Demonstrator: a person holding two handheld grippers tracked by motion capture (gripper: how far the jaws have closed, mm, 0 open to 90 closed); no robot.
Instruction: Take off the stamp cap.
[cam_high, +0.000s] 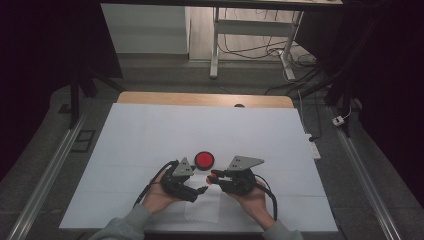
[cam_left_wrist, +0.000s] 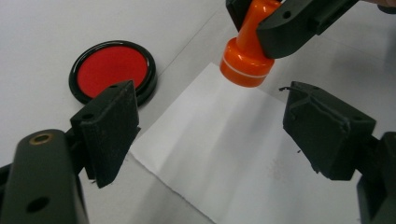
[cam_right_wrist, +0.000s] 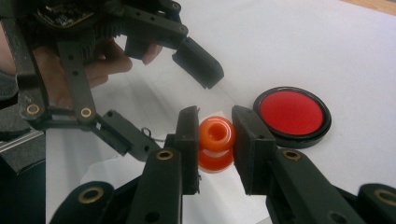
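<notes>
Clamped in the right gripper (cam_right_wrist: 215, 140), an orange stamp (cam_right_wrist: 215, 143) sits between the two black jaws, which press its handle from either side. In the left gripper view the same stamp (cam_left_wrist: 249, 51) hangs with its broad, white-banded base downward, just above the far edge of a white sheet of paper (cam_left_wrist: 238, 154); whether the base touches the paper I cannot tell. The left gripper (cam_left_wrist: 210, 135) is spread wide with nothing between its jaws, and the paper lies flat beneath the gap. From the high view, the two grippers face each other near the front of the table, the left gripper (cam_high: 199, 190) angled toward the right gripper (cam_high: 214, 176), each held in a hand (cam_high: 159, 196) reaching in from the near edge, grey sleeves at the wrists. Just beyond them lies a round ink pad (cam_high: 204, 160), red inside a black rim, open and resting on the white tabletop cover (cam_high: 150, 130), close to the paper's corner but apart from it. A strip of bare wood shows along the table's far edge (cam_high: 200, 98).
</notes>
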